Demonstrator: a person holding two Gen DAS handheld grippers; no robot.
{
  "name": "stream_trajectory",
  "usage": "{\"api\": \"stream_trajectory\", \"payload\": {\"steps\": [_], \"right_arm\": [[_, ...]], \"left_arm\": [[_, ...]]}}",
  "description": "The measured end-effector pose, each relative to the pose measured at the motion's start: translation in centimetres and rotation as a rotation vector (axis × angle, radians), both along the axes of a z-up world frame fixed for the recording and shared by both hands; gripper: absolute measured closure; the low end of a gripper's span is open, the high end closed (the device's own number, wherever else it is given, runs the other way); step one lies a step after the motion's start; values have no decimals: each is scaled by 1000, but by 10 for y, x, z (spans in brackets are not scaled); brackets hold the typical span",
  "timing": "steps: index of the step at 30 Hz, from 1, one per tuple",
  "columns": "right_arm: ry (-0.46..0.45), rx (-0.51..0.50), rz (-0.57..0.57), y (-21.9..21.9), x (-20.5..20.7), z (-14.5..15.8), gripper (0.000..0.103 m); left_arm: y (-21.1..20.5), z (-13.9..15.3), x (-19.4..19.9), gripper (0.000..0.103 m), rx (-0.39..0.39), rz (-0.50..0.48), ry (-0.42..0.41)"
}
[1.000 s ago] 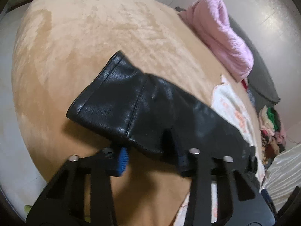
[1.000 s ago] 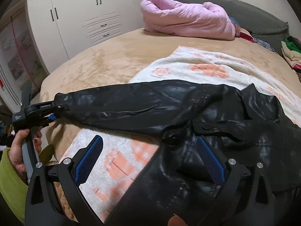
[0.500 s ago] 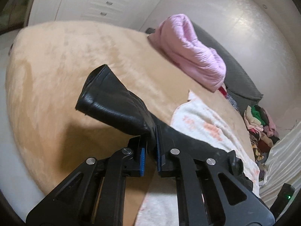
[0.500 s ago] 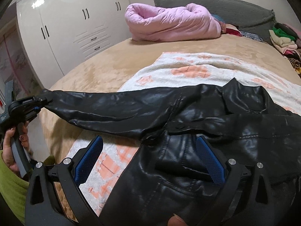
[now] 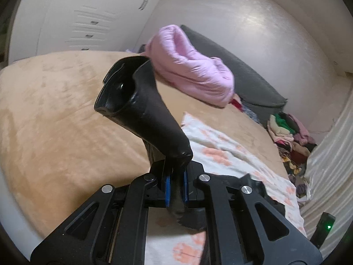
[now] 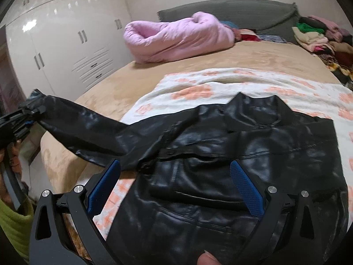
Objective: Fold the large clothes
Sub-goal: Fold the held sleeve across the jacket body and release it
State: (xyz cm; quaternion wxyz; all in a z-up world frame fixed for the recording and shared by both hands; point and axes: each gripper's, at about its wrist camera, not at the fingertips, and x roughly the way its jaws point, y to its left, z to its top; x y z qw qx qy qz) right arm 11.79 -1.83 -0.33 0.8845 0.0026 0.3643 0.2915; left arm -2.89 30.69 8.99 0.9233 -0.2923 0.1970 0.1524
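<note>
No readable writing — left claw [image 5: 175, 186] pinches jacket sleeve [image 5: 141, 110].

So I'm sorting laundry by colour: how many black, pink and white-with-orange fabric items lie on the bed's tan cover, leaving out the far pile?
Black: 1, the leather jacket
Pink: 1, the rolled quilt
White with orange: 1, the blanket
Total: 3

No legible text, label, brand, number or sign on any surface.
</note>
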Motion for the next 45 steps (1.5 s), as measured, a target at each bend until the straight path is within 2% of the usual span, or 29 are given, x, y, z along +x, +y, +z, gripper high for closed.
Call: {"api": "stream_trajectory", "payload": {"steps": [13,21,30,38,45], "right_arm": [[3,83,-167,-84,5,-1,4],[-29,100,-250,-131,3,0,4],[-17,117,-387,-191,6,-8,4],[11,160,-501,-241,10,-17,4],[31,180,-558,-266,12,-27,4]], "left_arm": [[-84,40,50,101,109,-206,-44],[-146,46,81,102,162,-317,-32],[-216,31,116,102,201,-440,19],[-262,-1,140,102,234,-518,99],[-288,-31,151,102,261,-575,166]]}}
